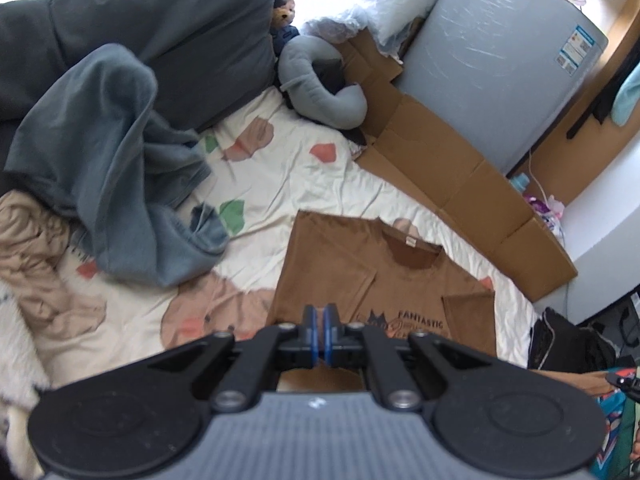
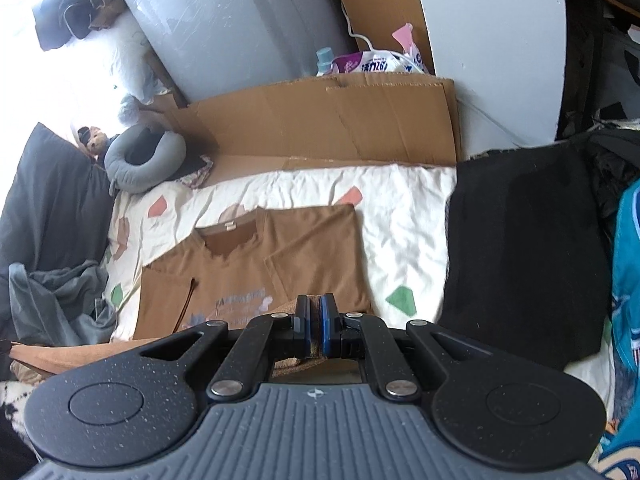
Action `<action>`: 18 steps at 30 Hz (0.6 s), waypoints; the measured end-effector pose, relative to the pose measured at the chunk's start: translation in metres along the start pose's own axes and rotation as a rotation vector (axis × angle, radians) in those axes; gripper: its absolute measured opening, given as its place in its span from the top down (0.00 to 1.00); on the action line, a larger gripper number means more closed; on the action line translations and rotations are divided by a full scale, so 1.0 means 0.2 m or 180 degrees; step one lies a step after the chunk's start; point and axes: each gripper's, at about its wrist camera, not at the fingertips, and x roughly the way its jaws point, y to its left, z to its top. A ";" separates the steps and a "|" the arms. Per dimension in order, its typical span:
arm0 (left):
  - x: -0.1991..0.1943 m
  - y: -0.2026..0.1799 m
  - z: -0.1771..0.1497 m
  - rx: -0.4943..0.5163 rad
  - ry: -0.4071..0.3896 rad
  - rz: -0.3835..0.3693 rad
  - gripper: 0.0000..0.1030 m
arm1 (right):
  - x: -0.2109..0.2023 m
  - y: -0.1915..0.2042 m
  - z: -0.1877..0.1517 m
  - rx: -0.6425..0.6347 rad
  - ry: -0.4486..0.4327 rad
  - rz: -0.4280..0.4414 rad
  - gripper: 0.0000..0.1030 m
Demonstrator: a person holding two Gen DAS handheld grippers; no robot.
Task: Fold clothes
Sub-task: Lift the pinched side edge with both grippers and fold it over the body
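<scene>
Brown cotton: a T-shirt (image 1: pixel 360 264) lies front-up on my bed's white sheet (image 1: pixel 280 168), which is printed with pink and green patches. The collar points away from me, a small label shows inside the neck, and dark lettering reading "FANTASTIC" crosses the chest. Both sleeves are folded inward over the body.

My left gripper (image 1: pixel 320 334) has its blue pads pressed together, with brown cloth showing just beneath them; I cannot tell for sure that it is pinched. My right gripper (image 2: pixel 316 330) is clamped on a fold of the shirt's hem, the brown fabric visible between its pads.

The shirt's lower edge is hidden behind both tools. In the right view the print is blurred and unreadable. A crumpled grey-blue garment (image 1: pixel 120 152) lies well apart on the left.
</scene>
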 end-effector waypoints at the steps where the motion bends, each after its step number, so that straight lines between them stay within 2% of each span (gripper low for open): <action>1: 0.03 -0.01 0.02 0.0008 -0.0012 -0.0010 0.97 | 0.03 0.01 0.02 -0.0003 -0.0006 -0.0016 0.97; 11: 0.38 -0.02 0.20 -0.0017 -0.0068 -0.0078 0.97 | 0.34 0.03 0.18 -0.0032 0.0006 -0.0152 0.97; 18: 0.68 -0.02 0.30 0.0062 0.0000 -0.0053 0.97 | 0.61 0.03 0.25 -0.0062 0.0032 -0.0247 0.97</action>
